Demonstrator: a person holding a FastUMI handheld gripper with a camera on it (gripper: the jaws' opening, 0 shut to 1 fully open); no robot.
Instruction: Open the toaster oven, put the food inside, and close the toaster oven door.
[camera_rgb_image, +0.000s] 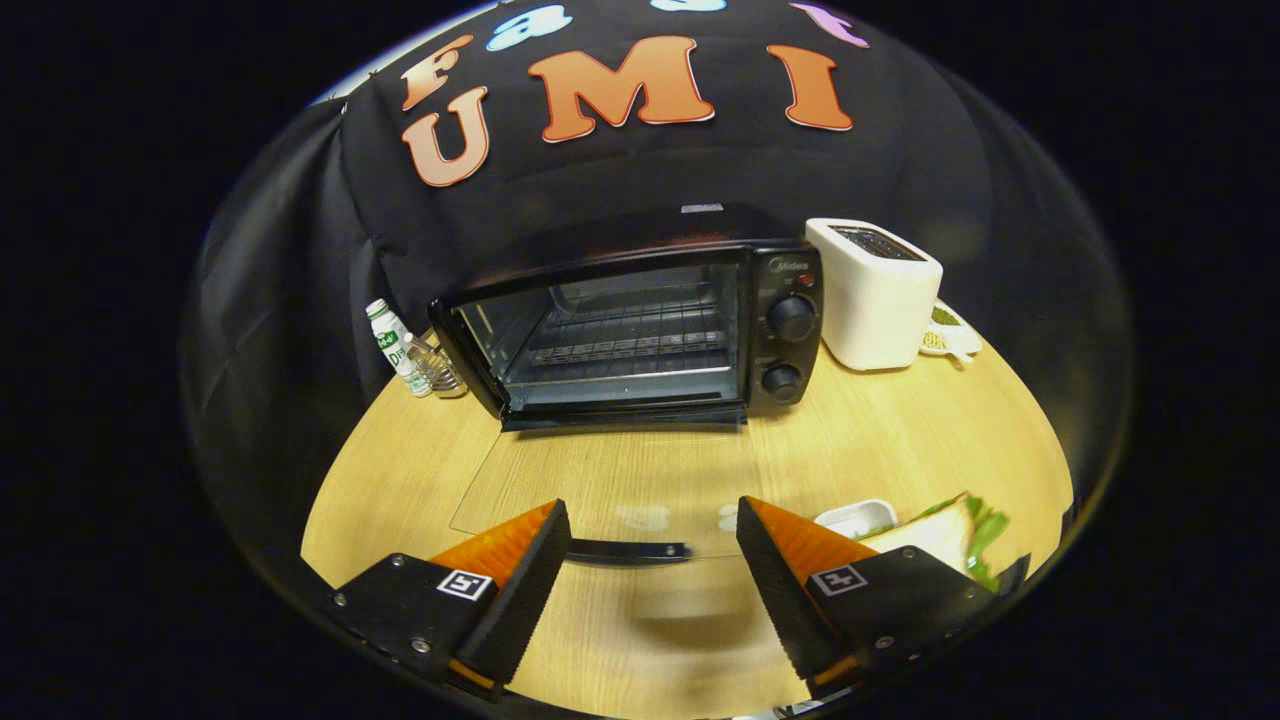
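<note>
The black toaster oven (640, 330) stands at the back of the wooden table (900, 440) with its door swung fully down. The glass door (600, 480) lies flat toward me, and its dark handle (625, 550) sits between my fingers, a little behind their tips. Inside the oven a wire rack (630, 340) shows with nothing on it. My gripper (650, 505) is open and holds nothing. The food, a sandwich with green leaves (945, 535), rests on a white dish (855, 517) just right of the right finger, partly hidden by it.
A white pop-up toaster (880, 295) stands right of the oven, with a small dish (945, 335) behind it. A small white bottle (392, 345) and a clear glass object (440, 372) stand left of the oven. Black cloth walls the booth.
</note>
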